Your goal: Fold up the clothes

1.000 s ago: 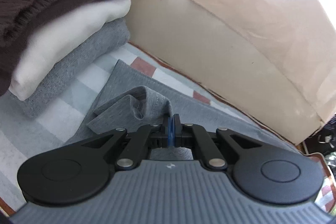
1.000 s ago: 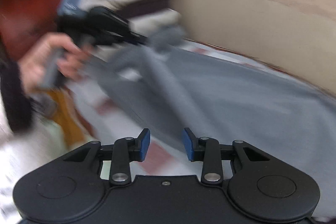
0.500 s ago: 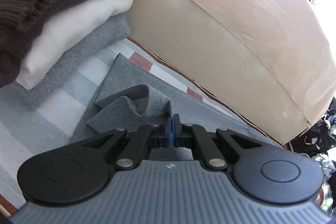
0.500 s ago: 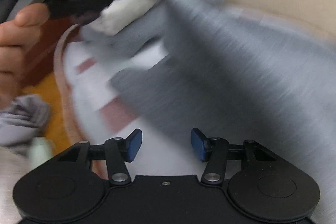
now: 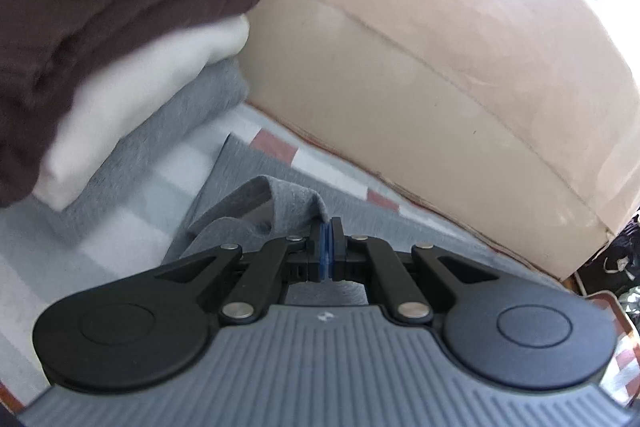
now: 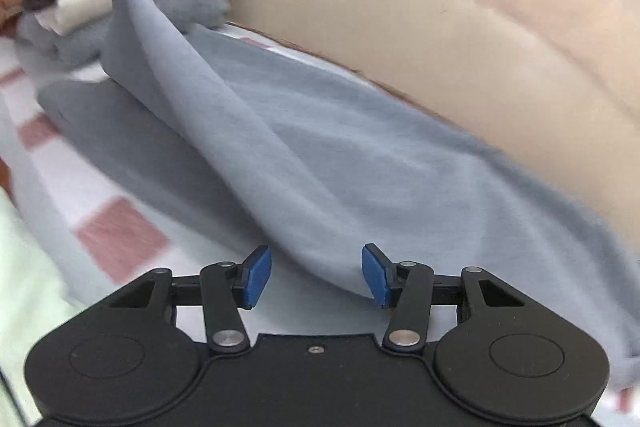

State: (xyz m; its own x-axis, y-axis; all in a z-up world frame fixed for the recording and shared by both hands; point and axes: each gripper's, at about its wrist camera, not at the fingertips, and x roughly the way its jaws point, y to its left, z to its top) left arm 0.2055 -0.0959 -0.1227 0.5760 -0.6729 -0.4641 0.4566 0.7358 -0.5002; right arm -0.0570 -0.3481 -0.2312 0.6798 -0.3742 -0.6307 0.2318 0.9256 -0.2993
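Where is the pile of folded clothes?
The pile of folded clothes is at the upper left in both views, on the checked cloth, right against the tan cushion. The grey garment lies just beside it.

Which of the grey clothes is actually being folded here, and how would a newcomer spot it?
Start at the beige sofa, then drop to the checked cloth before it. The grey garment lies spread out there, one corner lifted by the left gripper. Unlike the grey piece under the folded stack, it is unfolded and loose.
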